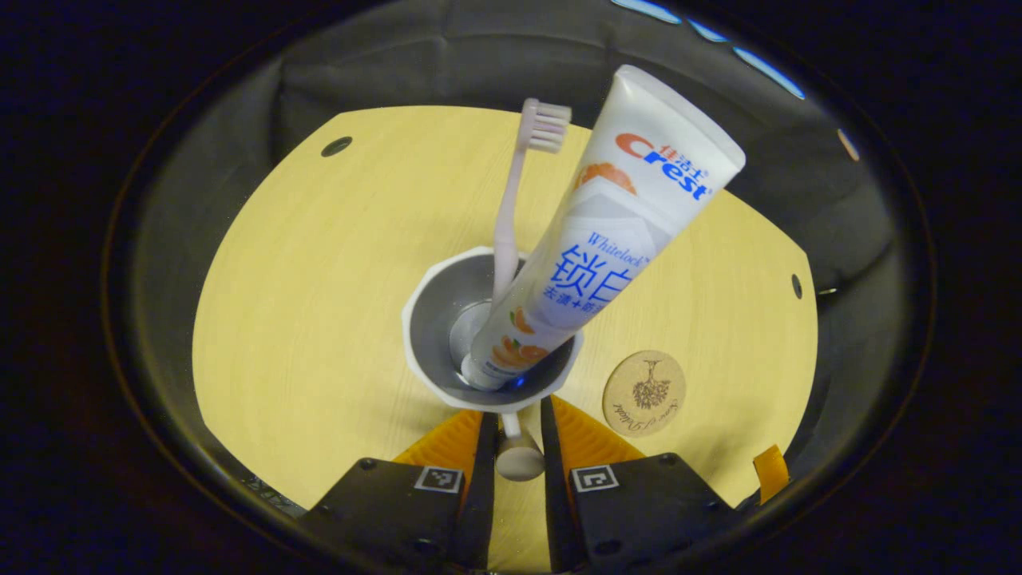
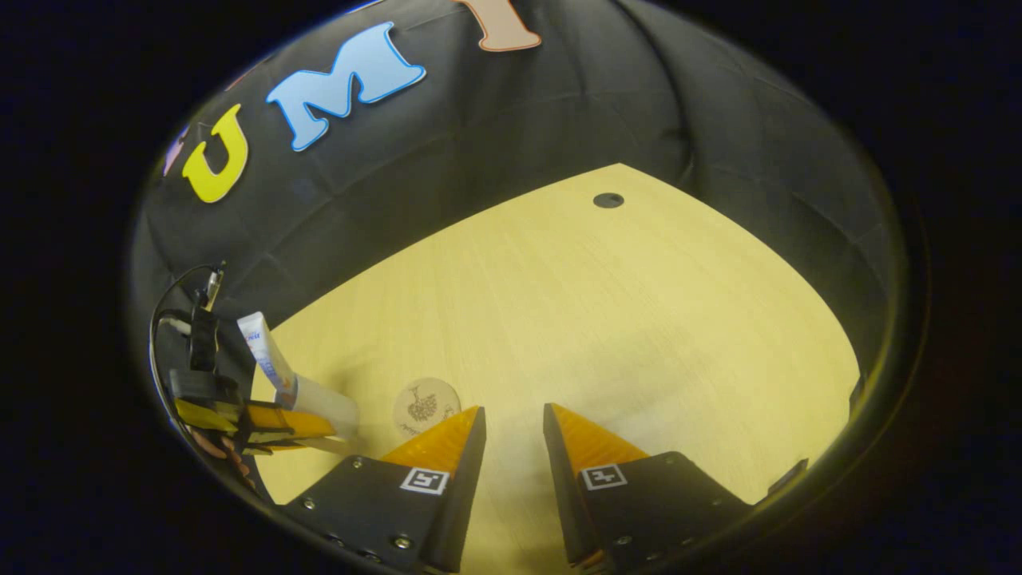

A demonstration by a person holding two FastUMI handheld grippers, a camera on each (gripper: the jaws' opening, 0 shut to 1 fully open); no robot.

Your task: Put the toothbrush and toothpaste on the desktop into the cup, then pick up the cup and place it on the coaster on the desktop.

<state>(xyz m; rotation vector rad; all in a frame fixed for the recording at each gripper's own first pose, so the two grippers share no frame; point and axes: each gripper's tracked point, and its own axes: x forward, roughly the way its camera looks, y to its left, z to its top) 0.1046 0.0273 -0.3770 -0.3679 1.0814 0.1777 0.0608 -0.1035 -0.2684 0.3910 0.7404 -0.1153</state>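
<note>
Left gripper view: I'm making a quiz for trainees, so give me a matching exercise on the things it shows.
1. pale pink toothbrush
2. white toothpaste tube
3. round wooden coaster
4. white cup's handle

a. lies bare on the yellow desktop
b. between the left gripper fingers
c. stands bristles-up in the cup
d. leans in the cup, cap down

Pairs: 1-c, 2-d, 3-a, 4-b

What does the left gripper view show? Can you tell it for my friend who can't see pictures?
A white cup holds a pink toothbrush and a leaning toothpaste tube on a yellow wooden desktop. The left gripper grips the cup's handle between its orange fingers. A round coaster lies close beside the cup.
</note>
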